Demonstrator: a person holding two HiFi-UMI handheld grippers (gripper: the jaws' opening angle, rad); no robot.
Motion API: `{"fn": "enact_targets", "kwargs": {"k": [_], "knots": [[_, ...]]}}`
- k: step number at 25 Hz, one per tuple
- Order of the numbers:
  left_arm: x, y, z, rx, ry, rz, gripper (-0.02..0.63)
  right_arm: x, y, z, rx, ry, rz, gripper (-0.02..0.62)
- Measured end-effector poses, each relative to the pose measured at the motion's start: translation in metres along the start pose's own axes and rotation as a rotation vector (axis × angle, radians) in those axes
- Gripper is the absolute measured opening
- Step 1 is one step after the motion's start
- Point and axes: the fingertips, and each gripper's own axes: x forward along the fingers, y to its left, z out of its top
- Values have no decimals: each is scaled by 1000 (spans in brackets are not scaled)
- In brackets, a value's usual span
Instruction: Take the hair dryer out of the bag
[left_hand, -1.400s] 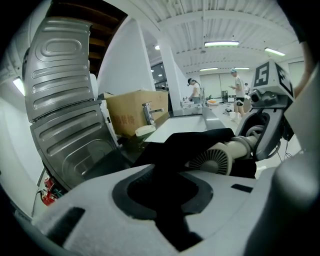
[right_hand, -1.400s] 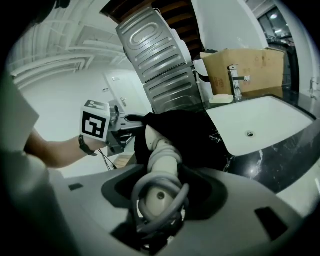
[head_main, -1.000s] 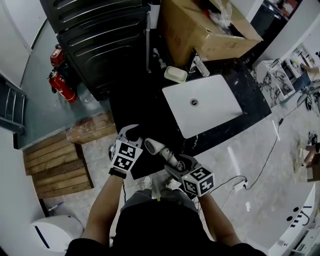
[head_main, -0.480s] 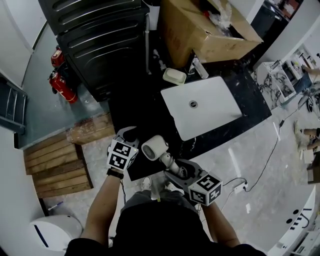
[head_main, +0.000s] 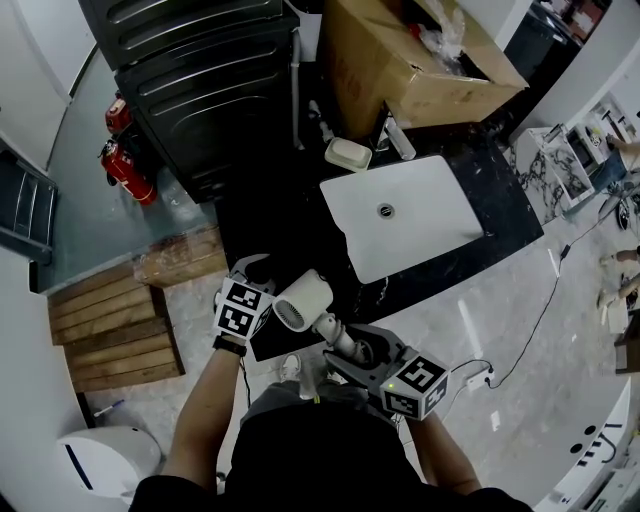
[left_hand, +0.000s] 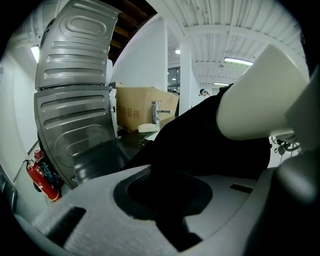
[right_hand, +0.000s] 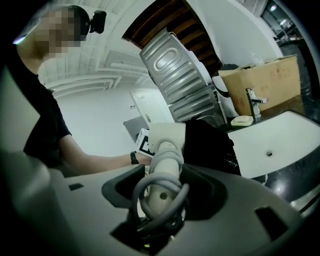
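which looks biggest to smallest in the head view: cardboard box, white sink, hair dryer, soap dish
1. cardboard box, even though the top edge of the picture cuts it off
2. white sink
3. hair dryer, held nearer the camera, which makes it look larger
4. soap dish

I see a black stone counter (head_main: 275, 225) carrying a white rectangular sink (head_main: 430, 225). A faucet (head_main: 400, 138) and a soap dish (head_main: 348, 153) stand just beyond the sink's far rim, near a large open cardboard box (head_main: 380, 60). Adjoining the counter is a ribbed grey metal cabinet (head_main: 200, 90), with two red fire extinguishers (head_main: 127, 165) beside it. A wooden pallet (head_main: 115, 335) lies on the pale grey floor (head_main: 520, 350). Overhead I note a white slatted ceiling (left_hand: 225, 40) with a lit tube lamp (left_hand: 239, 61).
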Motion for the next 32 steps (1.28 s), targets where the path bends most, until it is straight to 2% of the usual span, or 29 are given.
{"fn": "enact_targets", "kwargs": {"k": [7, 17, 22, 27, 32], "knots": [[2, -7, -8, -12, 19, -16, 64, -8, 16, 6, -4, -26, 77, 241], [3, -18, -13, -2, 35, -27, 72, -25, 29, 30, -12, -72, 109, 241], [1, -35, -15, 26, 47, -82, 141, -30, 14, 32, -24, -82, 65, 241], [-11, -61, -19, 47, 81, -174, 245, -33, -9, 36, -33, -122, 11, 241], [-32, -80, -33, 48, 123, -235, 291, -39, -30, 46, -30, -150, -37, 241]]}}
